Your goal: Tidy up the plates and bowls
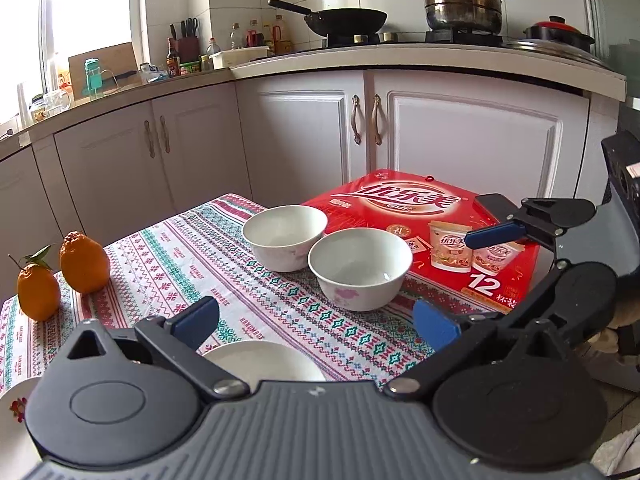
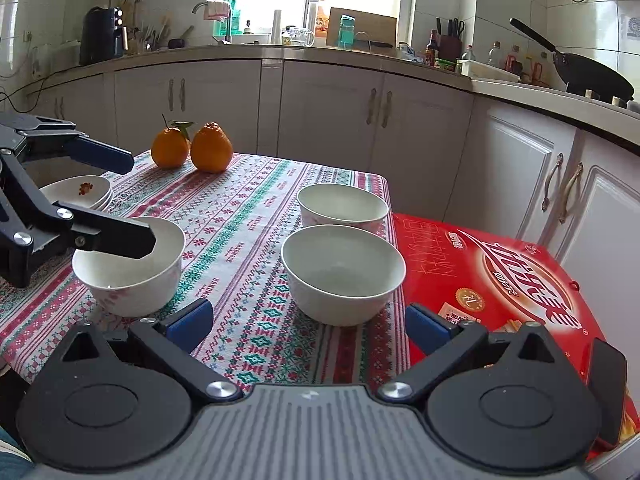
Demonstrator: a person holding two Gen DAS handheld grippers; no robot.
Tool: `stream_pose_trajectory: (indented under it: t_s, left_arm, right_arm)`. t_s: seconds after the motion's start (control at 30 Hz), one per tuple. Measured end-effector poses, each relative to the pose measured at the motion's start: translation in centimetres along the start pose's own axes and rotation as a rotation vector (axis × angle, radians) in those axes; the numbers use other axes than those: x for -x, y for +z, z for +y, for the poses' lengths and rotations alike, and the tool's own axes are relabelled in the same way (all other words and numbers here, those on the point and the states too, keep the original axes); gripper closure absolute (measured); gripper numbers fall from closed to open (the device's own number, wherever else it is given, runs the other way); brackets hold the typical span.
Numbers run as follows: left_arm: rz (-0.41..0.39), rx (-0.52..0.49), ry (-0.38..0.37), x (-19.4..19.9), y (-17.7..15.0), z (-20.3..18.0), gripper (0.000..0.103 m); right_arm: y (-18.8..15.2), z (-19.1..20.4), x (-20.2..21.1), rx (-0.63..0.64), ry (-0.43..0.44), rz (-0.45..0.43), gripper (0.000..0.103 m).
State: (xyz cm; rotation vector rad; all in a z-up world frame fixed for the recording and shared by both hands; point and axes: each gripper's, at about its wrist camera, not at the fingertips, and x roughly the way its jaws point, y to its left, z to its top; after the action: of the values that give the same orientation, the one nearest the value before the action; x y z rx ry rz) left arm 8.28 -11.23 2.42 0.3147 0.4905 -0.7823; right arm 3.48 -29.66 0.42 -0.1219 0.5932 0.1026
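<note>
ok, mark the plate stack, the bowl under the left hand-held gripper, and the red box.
plate stack (image 2: 80, 192): right wrist view, top plate's inside.
bowl (image 2: 132, 280): right wrist view, outer wall.
red box (image 1: 404, 204): left wrist view, printed lid.

The big red box (image 1: 424, 216) has the white Chinese words "优乐美" on top, and "12" near its corner.
</note>
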Motion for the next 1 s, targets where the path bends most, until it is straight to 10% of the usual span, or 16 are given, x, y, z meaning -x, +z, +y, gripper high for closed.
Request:
stream_pose_trajectory:
  t_s: [1.0]
  left_arm:
    - [0.183,0.054,-0.107,-12.3,4.5,0.1,0.001]
  right_arm:
    - [-0.6,-4.2,-6.0,-0.003,0.067,0.038,0.0]
